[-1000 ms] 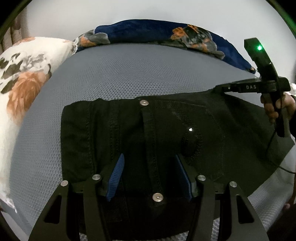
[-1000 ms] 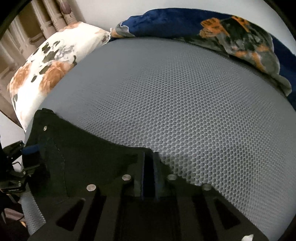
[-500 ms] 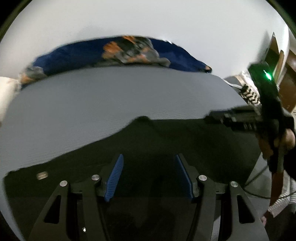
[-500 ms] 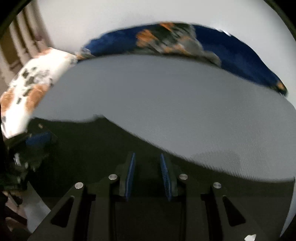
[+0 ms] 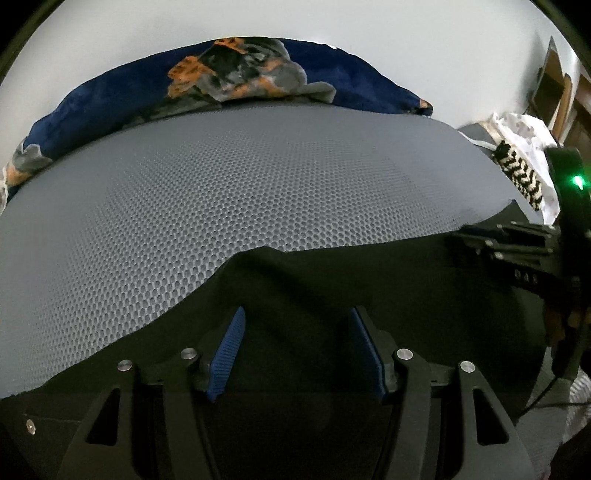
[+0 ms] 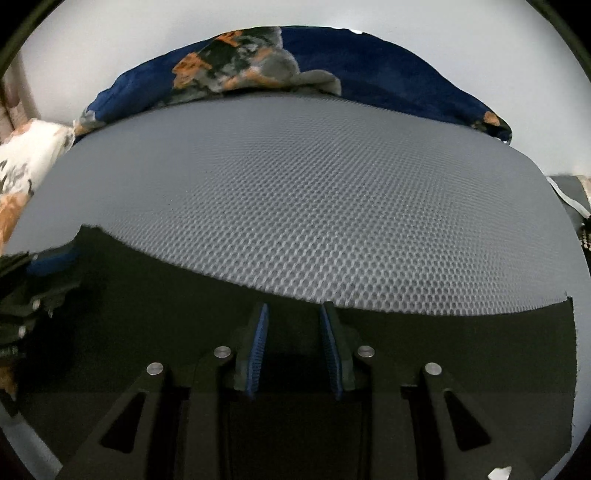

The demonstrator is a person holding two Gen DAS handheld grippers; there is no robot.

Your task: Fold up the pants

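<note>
White letters "DAS" on side of right tool [image 5: 480, 240]; no other text legible

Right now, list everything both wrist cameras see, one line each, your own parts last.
pants: one, black, spread flat along the near side of the mat, under both grippers.
mat: one, grey honeycomb mesh, covering the bed surface.
blanket: one, navy with orange and grey print, bunched along the far edge of the mat.
pillow: one, white with orange and dark floral print, at the left edge of the right wrist view.
patterned cloth: one, black-and-white zigzag, beside white fabric past the mat's right end.
wall: white, behind the bed.
left gripper: one, black with blue pads, open above the pants.
right gripper: one, black with blue pads, jaws just opened, narrowly apart, nothing pinched.
</note>
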